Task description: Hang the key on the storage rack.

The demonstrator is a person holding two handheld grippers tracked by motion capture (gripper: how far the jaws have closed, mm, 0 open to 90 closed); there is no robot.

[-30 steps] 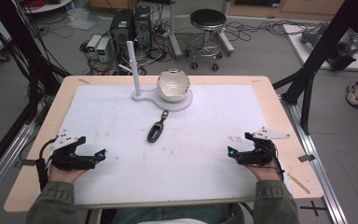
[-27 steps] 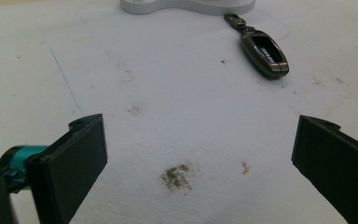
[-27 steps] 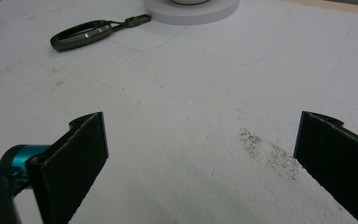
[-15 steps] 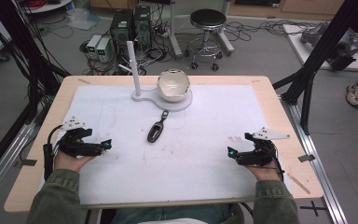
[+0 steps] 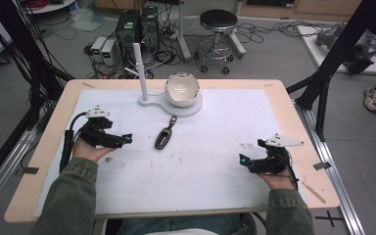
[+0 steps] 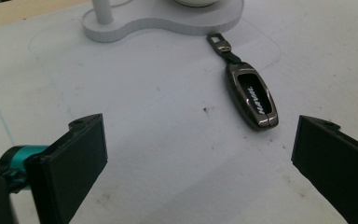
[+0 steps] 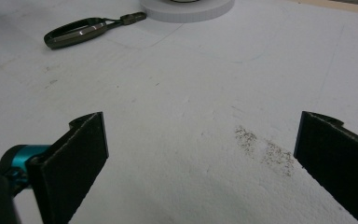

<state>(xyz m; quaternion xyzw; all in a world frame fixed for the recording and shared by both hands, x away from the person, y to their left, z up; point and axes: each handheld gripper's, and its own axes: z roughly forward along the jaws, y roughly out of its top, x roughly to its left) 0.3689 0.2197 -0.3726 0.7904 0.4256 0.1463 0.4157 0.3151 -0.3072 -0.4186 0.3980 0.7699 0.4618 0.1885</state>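
A dark grey car key fob (image 5: pixel 164 137) with a metal clip lies flat on the white mat, in front of the white stand. My left gripper (image 5: pixel 126 140) is open, a short way left of the fob; in the left gripper view the fob (image 6: pixel 251 94) lies ahead and right of centre, beyond the spread jaws. My right gripper (image 5: pixel 244 161) is open near the mat's right front, with nothing between its jaws. In the right gripper view the fob (image 7: pixel 77 34) sits far off at upper left.
A white stand base (image 5: pixel 188 109) at the back of the mat carries an upright white post (image 5: pixel 140 70) and a white bowl (image 5: pixel 181 90). The white mat (image 5: pixel 196 166) covers a wooden table (image 5: pixel 298 132). A gritty smudge (image 7: pixel 265 149) marks the mat ahead of my right gripper.
My left gripper has moved forward and rightward across the mat toward the key fob. The right gripper has stayed in place.
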